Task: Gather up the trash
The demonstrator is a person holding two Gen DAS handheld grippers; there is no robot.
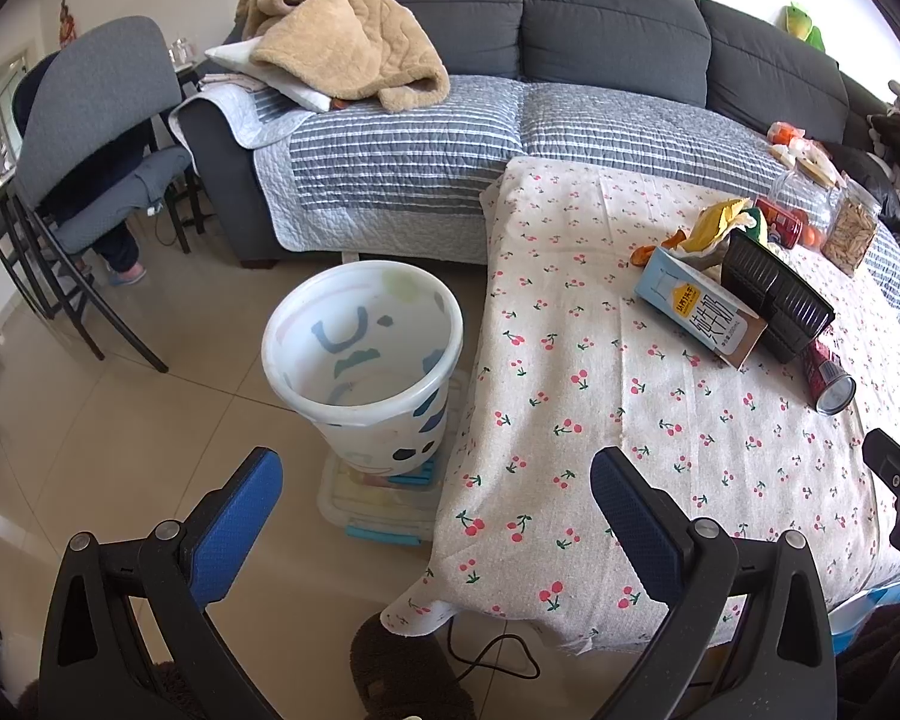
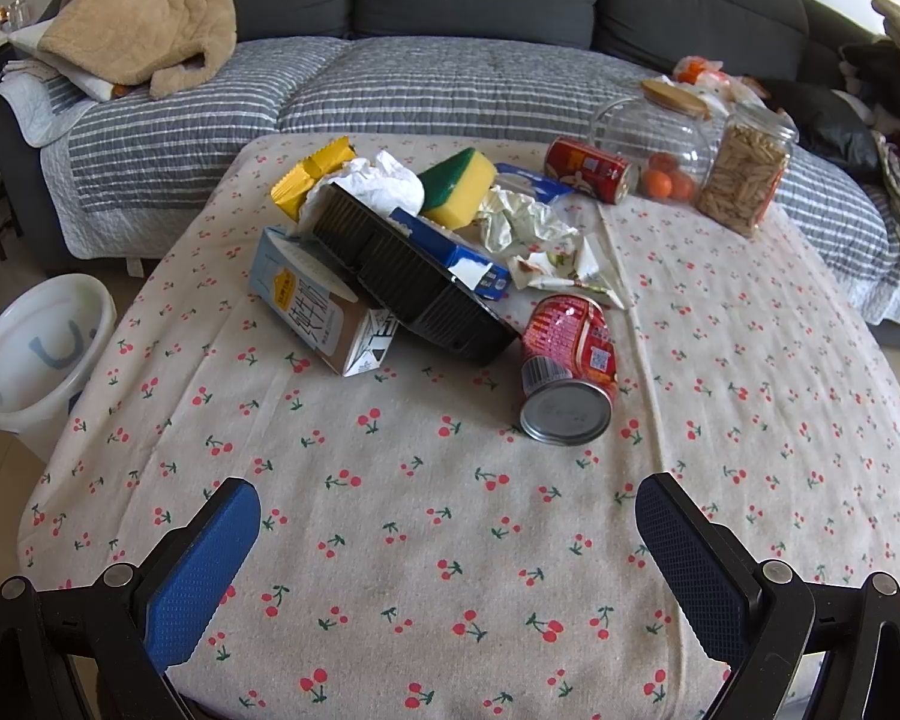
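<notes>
Trash: two red cans [image 2: 570,360], one milk carton [image 2: 318,312]; both claws [image 2: 447,546] spread, empty.

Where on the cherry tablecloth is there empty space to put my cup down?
The near part of the cherry-print tablecloth is bare, between the open right gripper and the tipped red drink can. The far right side, in front of the glass jar of sticks, is bare too. The middle is crowded around the black ribbed plastic tray and the blue milk carton.
</notes>
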